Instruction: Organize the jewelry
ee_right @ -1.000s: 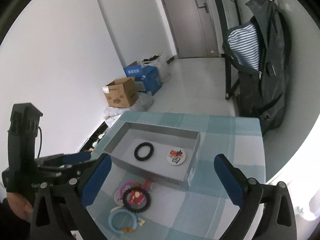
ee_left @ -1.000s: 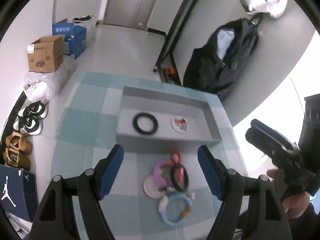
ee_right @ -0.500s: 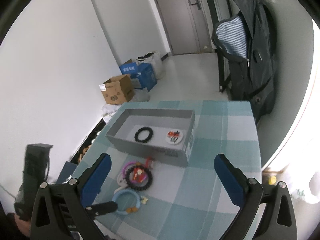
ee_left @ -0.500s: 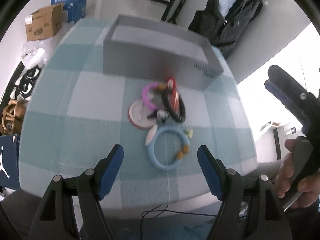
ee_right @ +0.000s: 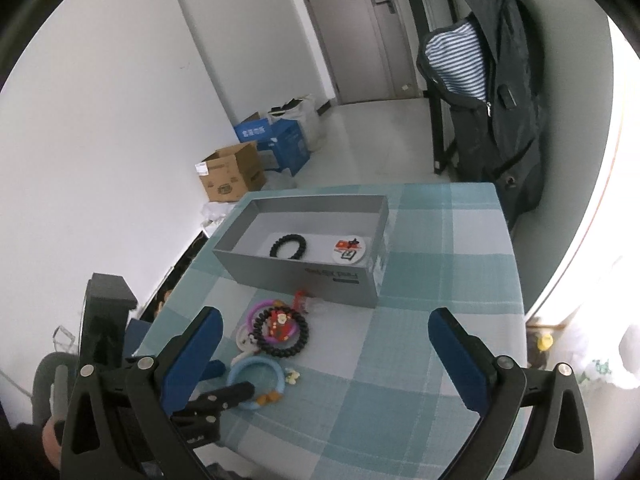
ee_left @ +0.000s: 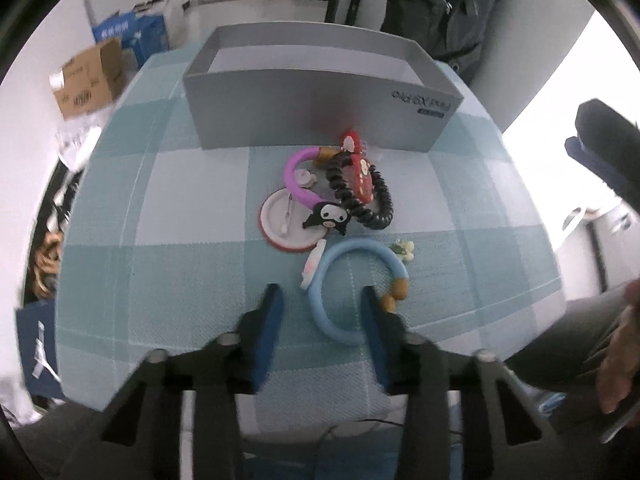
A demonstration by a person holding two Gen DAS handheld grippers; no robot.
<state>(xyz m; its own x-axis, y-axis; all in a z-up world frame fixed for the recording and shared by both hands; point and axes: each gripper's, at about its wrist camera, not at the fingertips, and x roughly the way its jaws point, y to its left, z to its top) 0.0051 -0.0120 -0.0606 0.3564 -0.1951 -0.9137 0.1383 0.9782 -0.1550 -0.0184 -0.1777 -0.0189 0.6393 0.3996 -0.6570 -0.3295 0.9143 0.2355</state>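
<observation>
left gripper [ee_left: 322, 306] at lower centre of its view, jaws just been closing, now narrowed around the near arc of the blue bracelet [ee_left: 356, 280]; one pad sits inside the ring, one outside to its left, pad contact cannot be told. bracelet lies on the checked tablecloth [ee_left: 192, 240], just below the pile: pink ring [ee_left: 296, 178], black coil band [ee_left: 368, 196], white round badge [ee_left: 286, 224]. grey box [ee_left: 320, 116] in upper centre, behind the pile. right gripper [ee_right: 324, 340] spread wide, nothing between its pads, above the cloth; box in its view holds a black beaded bracelet [ee_right: 289, 246] and a round badge [ee_right: 349, 250].
</observation>
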